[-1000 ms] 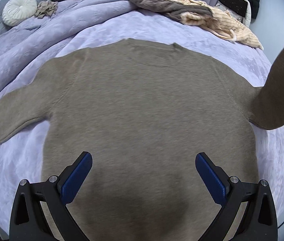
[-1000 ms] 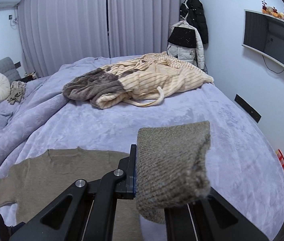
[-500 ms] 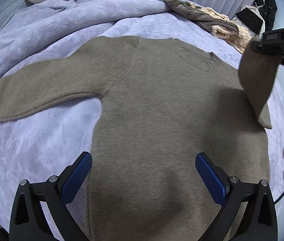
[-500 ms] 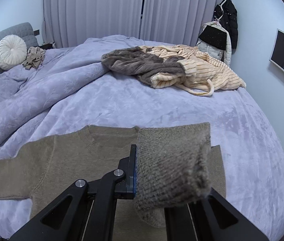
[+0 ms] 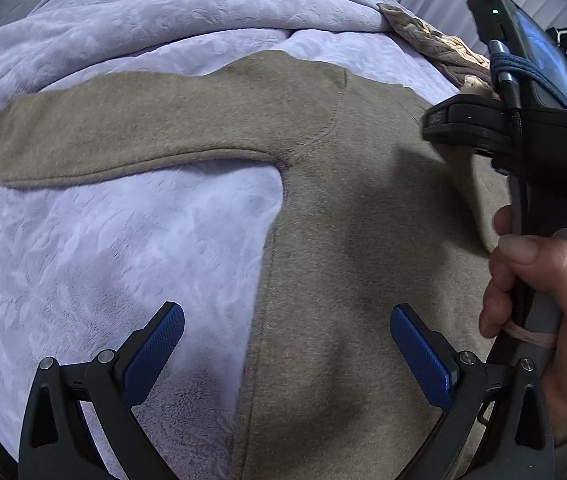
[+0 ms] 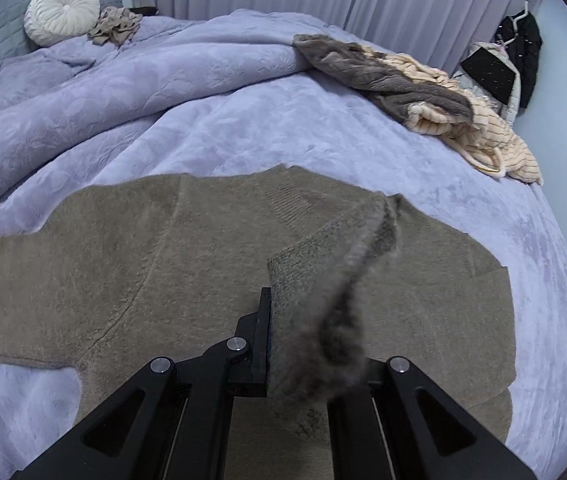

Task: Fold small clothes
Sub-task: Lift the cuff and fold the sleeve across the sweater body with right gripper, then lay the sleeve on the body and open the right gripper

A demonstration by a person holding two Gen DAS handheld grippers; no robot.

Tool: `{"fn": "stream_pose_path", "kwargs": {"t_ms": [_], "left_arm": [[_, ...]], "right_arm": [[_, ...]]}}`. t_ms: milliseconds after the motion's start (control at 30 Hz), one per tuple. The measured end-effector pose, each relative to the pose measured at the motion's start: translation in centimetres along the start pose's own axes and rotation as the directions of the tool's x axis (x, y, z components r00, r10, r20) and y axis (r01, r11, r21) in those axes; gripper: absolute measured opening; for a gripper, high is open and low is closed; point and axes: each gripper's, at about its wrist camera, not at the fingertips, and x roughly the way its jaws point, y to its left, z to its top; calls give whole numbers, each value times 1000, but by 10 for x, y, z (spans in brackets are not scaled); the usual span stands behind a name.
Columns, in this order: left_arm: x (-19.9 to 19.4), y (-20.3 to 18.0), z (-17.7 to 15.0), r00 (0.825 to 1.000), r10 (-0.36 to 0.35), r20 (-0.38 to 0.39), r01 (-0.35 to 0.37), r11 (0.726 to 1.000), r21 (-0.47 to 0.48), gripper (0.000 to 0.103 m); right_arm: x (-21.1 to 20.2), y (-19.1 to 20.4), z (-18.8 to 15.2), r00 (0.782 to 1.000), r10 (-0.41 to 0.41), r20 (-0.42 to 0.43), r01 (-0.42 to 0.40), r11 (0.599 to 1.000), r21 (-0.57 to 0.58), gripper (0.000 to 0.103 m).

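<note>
A tan knit sweater (image 6: 155,248) lies flat on the lavender bedspread (image 6: 363,140), its left sleeve (image 5: 103,136) stretched out sideways. My right gripper (image 6: 307,344) pinches the other sleeve's cuff (image 6: 315,276) and holds it low over the sweater's chest, the sleeve folded inward. Its jaws are starting to open, with the cuff still between them. In the left wrist view that tool's body (image 5: 539,152) and the hand (image 5: 555,300) holding it fill the right side. My left gripper (image 5: 287,348) is open and empty, hovering above the sweater's side edge (image 5: 267,280) below the armpit.
A heap of brown and cream striped clothes (image 6: 423,92) lies at the far right of the bed. The bunched duvet (image 6: 123,72), a round white pillow (image 6: 63,12) and a small crumpled garment (image 6: 115,26) are at the head. Jackets (image 6: 519,52) hang by the curtains.
My right gripper has swung the sleeve down and inward over the sweater's body. My left gripper has slid sideways from mid-sweater to its side edge. The right tool and hand entered the left view.
</note>
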Motion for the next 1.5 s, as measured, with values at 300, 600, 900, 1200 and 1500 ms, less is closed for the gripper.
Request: {"fn": "stream_pose_path", "kwargs": {"t_ms": [300,600,900,1200,1500], "left_arm": [[-2,-23,15,1000,-9,8,9,1000,21,103],[35,-143,61,997,-70,-24,74,972,224,103],[107,-134,83,994,97,-43,-85,968,235,103],[88,-86,80,991,110,-74,-98,985,141,103],[46,-62,19,994,61,-86,-48,989,143,103]], "right_arm": [[-49,-56,-7,991,85,108,-86,996,3,52],[6,-234,-55,968,-237,-88,250,948,197,58],[37,-186,-69,970,-229,-83,236,969,76,58],[26,-147,-74,998,-17,-61,23,996,88,61],[-4,-104,-122,997,6,-83,-8,1000,-17,75]]}}
